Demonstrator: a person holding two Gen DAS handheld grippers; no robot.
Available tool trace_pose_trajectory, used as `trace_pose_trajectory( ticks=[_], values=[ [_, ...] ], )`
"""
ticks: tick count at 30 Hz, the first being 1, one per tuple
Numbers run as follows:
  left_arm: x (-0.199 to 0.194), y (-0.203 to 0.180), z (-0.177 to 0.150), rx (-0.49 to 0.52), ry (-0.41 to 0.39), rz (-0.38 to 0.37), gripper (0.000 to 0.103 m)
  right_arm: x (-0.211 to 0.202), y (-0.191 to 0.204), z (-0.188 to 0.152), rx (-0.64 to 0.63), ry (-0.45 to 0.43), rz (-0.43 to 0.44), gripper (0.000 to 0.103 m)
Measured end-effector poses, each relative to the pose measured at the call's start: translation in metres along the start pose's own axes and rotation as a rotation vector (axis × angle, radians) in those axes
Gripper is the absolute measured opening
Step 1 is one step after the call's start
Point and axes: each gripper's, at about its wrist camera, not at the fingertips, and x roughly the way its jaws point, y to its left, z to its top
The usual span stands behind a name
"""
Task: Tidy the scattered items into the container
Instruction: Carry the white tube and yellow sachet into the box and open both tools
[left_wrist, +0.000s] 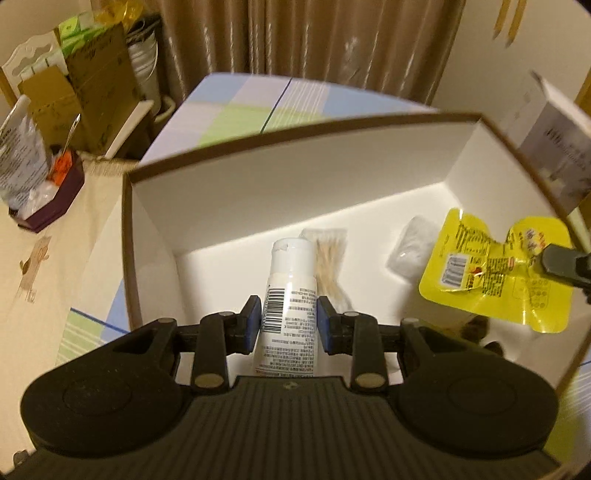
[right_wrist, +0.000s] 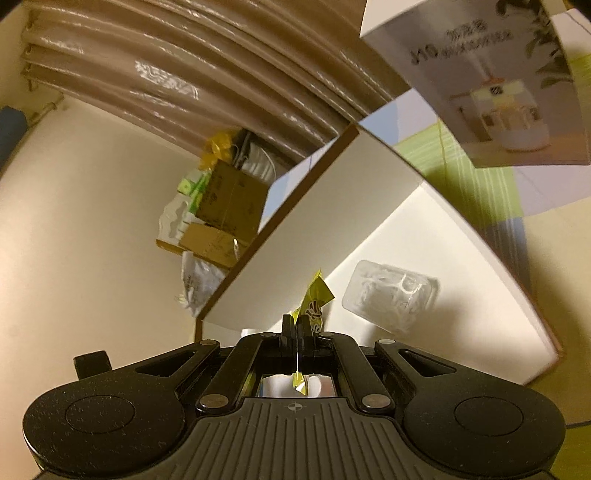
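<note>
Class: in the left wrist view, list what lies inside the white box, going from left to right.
White tube held in the left gripper → packet of wooden sticks → clear plastic packet → yellow sachet pinched by the right gripper.

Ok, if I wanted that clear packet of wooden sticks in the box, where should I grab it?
Probably the far end of the stick packet, coming from above: it lies flat on the box floor close beside the white tube, so its near end is crowded.

Inside the matt white cardboard box (left_wrist: 258, 192): a smooth plastic tube (left_wrist: 290, 295), a glossy yellow foil packet (left_wrist: 491, 273) (crinkled), and clear plastic wrap (left_wrist: 412, 245).
</note>
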Motion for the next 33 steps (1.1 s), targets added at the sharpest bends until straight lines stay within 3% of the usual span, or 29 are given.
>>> trace_pose_trajectory(
  ticks=[14,17,18,19,20,21,33],
  values=[
    [-0.006,0.001,0.01,0.046,-0.05,-0.011,0.028,0.034,0.009,-0.001,-0.032,0.043,-0.052,0.003],
    [-0.006,0.001,0.009,0.048,-0.051,-0.021,0.029,0.046,0.01,0.0,-0.044,0.08,-0.097,0.004],
    [-0.006,0.001,0.009,0.049,-0.051,-0.024,0.03,0.052,0.013,0.001,-0.058,0.107,-0.12,0.007],
    [-0.006,0.001,0.009,0.051,-0.05,-0.025,0.03,0.057,0.015,0.002,-0.074,0.13,-0.149,0.033],
    [-0.006,0.001,0.008,0.053,-0.05,-0.026,0.03,0.059,0.018,0.001,-0.089,0.137,-0.173,0.086],
    [-0.007,0.001,0.008,0.054,-0.051,-0.025,0.031,0.059,0.021,0.0,-0.106,0.126,-0.183,0.097],
    [-0.016,0.0,0.002,0.051,-0.051,-0.029,0.039,0.041,0.045,-0.008,-0.284,0.14,-0.252,0.097]
  ],
)
